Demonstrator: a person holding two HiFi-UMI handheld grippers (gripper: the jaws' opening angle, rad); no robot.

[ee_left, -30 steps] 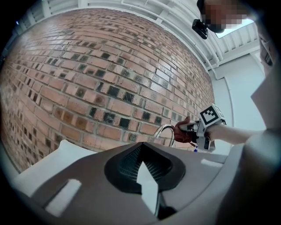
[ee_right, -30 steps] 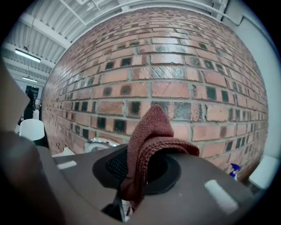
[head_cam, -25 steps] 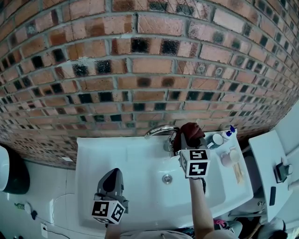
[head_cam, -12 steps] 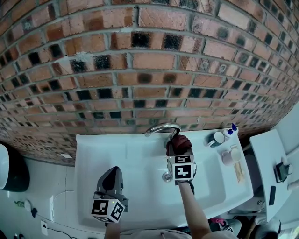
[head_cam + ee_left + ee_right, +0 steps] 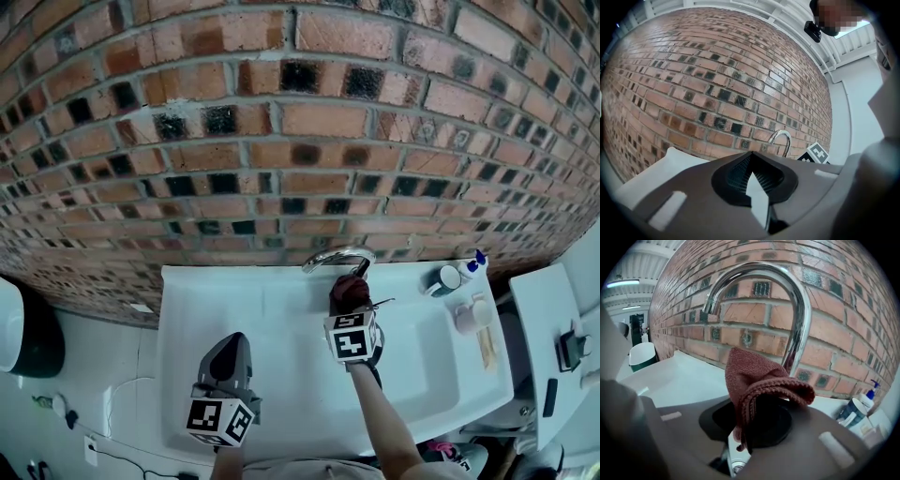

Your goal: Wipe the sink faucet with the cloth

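Right gripper [image 5: 351, 298]: jaws clamped on a folded dark red cloth [image 5: 758, 383], held over the white sink [image 5: 272, 323]. The cloth sits at the upright stem of the chrome faucet [image 5: 799, 315], under its arch; actual contact cannot be told. Left gripper [image 5: 226, 362]: jaws together, nothing between them, low over the sink's front left, well apart from the faucet. Brick wall [image 5: 281, 141] behind. Mug [image 5: 443, 279] and pump bottle [image 5: 472, 263] on the sink's right back ledge.
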